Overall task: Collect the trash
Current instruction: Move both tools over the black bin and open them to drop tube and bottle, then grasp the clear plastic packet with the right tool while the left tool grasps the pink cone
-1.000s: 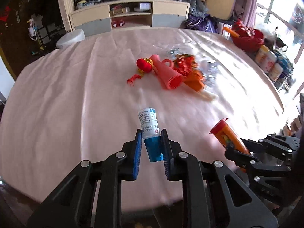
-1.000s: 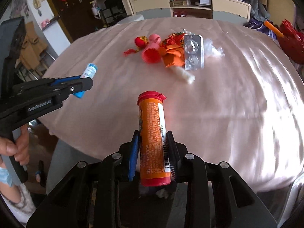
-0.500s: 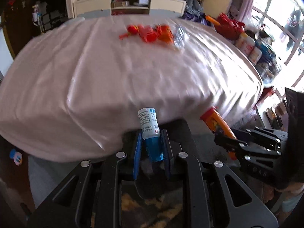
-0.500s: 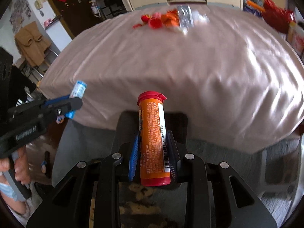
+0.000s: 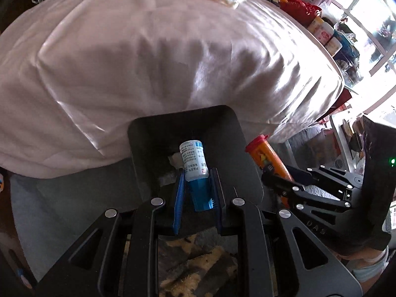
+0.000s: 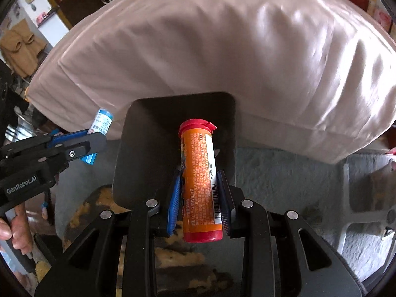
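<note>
Two clenched claws: left claw [image 5: 196, 193] on blue-white vial [image 5: 195, 170], right claw [image 6: 199, 200] on red-capped orange tube [image 6: 199, 183].

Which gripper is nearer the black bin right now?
Roughly equal, perhaps the left. The left gripper, shut on the blue-and-white bottle, hangs over the black bin; the right gripper, shut on the orange tube, hovers alongside.

A white-labelled bottle [image 5: 194, 159] with a blue base, an orange tube [image 6: 200, 182] with a red cap, a dark grey bin [image 6: 148, 133], a pale pink tablecloth [image 6: 222, 49], and black grippers with blue pads [image 5: 178, 198].
</note>
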A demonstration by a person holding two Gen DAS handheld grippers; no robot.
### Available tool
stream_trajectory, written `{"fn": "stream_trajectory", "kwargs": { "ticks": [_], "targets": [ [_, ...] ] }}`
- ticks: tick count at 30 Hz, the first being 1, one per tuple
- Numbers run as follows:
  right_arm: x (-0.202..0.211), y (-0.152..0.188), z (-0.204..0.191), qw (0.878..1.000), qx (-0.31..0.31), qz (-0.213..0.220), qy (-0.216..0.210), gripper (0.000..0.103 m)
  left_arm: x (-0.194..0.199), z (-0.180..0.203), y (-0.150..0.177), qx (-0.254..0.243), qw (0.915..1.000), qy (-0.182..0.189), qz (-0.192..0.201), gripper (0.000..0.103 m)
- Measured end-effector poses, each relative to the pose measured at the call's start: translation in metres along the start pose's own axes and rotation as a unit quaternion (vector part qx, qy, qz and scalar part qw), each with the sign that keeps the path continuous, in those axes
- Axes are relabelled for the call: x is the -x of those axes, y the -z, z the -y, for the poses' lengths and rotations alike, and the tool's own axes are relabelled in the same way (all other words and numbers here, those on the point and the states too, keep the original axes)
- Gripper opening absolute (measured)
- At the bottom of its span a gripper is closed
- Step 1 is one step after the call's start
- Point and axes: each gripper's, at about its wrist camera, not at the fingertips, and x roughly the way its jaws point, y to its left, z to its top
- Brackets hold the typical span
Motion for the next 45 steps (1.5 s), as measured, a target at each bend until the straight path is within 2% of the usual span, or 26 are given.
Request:
{"fn": "stream_trajectory", "kwargs": {
  "ticks": [4,5,7,10,13,17,21,24,27,31,38,41,42,45],
  "targets": [
    [-0.006,-0.004,0.003,1.0,-0.007,-0.006,-0.021,0.033,-0.008,-0.002,-0.002,0.001,0.9999,-0.003,-0.012,0.02],
    [-0.008,-0.002,0.002,1.0,-0.008,-0.006,-0.024,0.034,-0.01,-0.002,-0.002,0.001,0.9999,-0.005,-0.013,0.024],
    [-0.008,-0.004,-0.001,1.0,-0.006,-0.006,-0.019,0.042,-0.011,-0.002,-0.003,0.002,0.9999,-0.008,-0.014,0.032],
    [-0.006,-0.006,0.001,1.0,0.002,0.001,-0.008,0.056,-0.011,-0.004,-0.006,0.007,0.9999,-0.011,-0.011,0.039],
    [-0.005,-0.007,0.004,1.0,0.011,0.014,0.018,0.069,-0.005,-0.006,-0.009,0.013,0.9998,-0.016,-0.002,0.056],
    [0.003,-0.013,0.012,0.999,0.008,0.037,0.03,0.079,0.013,-0.01,-0.016,0.019,0.9994,-0.022,0.02,0.081],
    [0.028,-0.026,0.017,0.997,-0.008,0.079,0.011,0.085,0.039,-0.012,-0.031,0.019,0.9976,-0.034,0.058,0.089],
    [0.056,-0.046,0.018,0.993,-0.015,0.116,0.017,0.087,0.058,-0.015,-0.048,0.012,0.9941,-0.047,0.097,0.089],
    [0.076,-0.082,0.024,0.99,-0.032,0.138,0.024,0.087,0.067,-0.017,-0.069,0.006,0.9911,-0.048,0.124,0.089],
    [0.085,-0.13,0.032,0.986,-0.044,0.159,0.023,0.087,0.073,-0.022,-0.097,0.007,0.9873,-0.046,0.152,0.089],
    [0.062,-0.198,0.049,0.983,-0.074,0.17,0.013,0.087,0.059,-0.024,-0.157,-0.015,0.9858,-0.065,0.154,0.087],
    [0.052,-0.214,0.055,0.981,-0.084,0.175,0.006,0.085,0.048,-0.025,-0.177,-0.016,0.9872,-0.061,0.146,0.077],
    [0.049,-0.219,0.058,0.981,-0.087,0.176,0.003,0.08,0.043,-0.024,-0.185,-0.02,0.9875,-0.06,0.145,0.074],
    [0.041,-0.238,0.059,0.979,-0.09,0.183,-0.007,0.065,0.029,-0.018,-0.205,-0.031,0.9892,-0.05,0.134,0.057]
  ]
}}
